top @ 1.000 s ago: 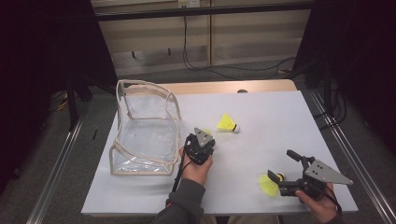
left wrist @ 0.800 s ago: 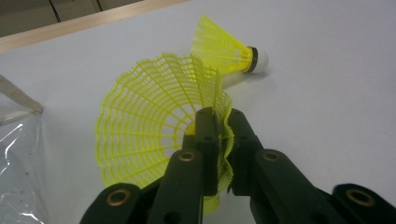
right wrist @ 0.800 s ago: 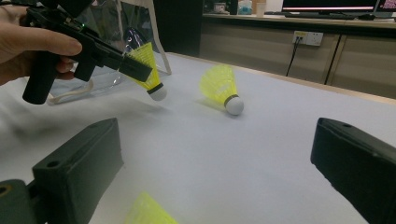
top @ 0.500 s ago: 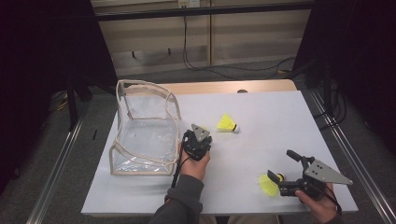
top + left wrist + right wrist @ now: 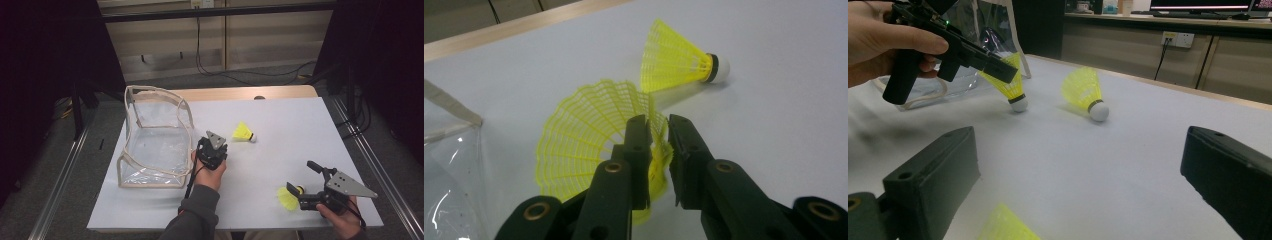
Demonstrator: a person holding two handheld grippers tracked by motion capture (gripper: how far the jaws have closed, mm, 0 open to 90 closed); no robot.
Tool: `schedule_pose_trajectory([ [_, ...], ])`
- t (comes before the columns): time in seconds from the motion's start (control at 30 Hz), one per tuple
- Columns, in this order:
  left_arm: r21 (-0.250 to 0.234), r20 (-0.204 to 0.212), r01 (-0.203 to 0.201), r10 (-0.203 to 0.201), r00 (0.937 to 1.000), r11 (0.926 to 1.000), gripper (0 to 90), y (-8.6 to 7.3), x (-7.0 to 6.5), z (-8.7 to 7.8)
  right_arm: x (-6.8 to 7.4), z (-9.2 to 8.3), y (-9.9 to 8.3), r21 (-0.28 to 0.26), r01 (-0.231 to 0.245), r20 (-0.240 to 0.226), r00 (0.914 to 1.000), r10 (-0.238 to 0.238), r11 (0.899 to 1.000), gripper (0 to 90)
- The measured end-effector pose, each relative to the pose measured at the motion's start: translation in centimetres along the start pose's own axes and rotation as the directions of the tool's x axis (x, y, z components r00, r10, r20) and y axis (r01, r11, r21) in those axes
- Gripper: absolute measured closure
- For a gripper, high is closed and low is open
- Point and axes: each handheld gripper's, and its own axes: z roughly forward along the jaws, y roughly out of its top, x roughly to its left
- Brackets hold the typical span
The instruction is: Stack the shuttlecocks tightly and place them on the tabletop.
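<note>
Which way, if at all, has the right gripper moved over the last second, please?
No. The right gripper remains at the same spot beside the near right corner of the table, with its jaws wide apart.

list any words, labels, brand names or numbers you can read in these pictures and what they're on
None can be read.
Monitor at the back of the right gripper view: bright marks on its screen, too small and blurred to read.
Wall socket plate: no legible marking.
Shuttlecocks, clear bag, left hand-held gripper and right hand-held gripper: no print visible.
</note>
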Motion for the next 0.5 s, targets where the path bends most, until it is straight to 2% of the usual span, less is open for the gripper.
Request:
schedule_pose_trajectory([
  [0.2, -0.012, -0.006, -0.021, 0.021, 0.9998, 0.9997, 76.4, 0.7, -0.3, 0.5, 0.0, 0.0, 0.0, -0.001, 0.003, -0.002, 1.0, -0.003, 1.0, 1.5],
  [0.5, -0.028, -0.011, -0.037, 0.037, 0.9993, 0.9989, 76.4, 0.9, -0.5, 1.4, -0.1, -0.1, 0.0, -0.003, 0.003, 0.0, 1.0, -0.003, 1.0, 1.5],
])
